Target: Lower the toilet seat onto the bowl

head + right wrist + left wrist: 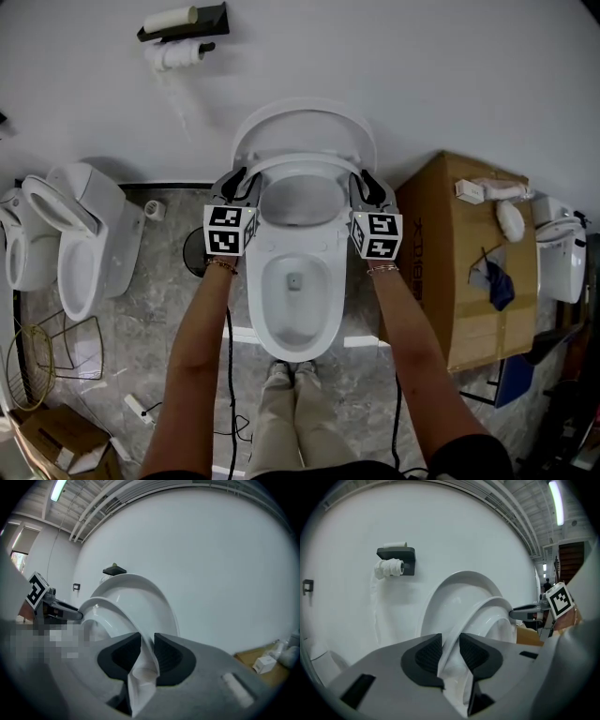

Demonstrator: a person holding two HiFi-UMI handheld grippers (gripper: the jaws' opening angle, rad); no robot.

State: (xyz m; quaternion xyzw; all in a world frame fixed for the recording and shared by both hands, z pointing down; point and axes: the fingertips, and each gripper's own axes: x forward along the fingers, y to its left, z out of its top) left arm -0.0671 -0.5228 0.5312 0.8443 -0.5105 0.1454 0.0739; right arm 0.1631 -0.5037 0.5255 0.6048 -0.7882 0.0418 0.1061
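Note:
A white toilet stands before me with its bowl (295,281) open. The seat (305,161) is tilted up in front of the raised lid (302,120). My left gripper (239,183) grips the seat's left rim and my right gripper (368,185) grips its right rim. In the left gripper view the seat (487,616) edge runs between the dark pads (429,653) of the left gripper (451,641), which press on it. In the right gripper view the right gripper (147,641) is likewise shut on the seat (110,609), with the lid (140,590) behind.
A toilet-paper holder (183,23) hangs on the wall at upper left. Two spare toilets (75,234) stand at the left; a cardboard box (469,253) and another toilet (562,253) stand at the right. The person's shoes (291,375) are at the bowl's front, and cables lie on the floor.

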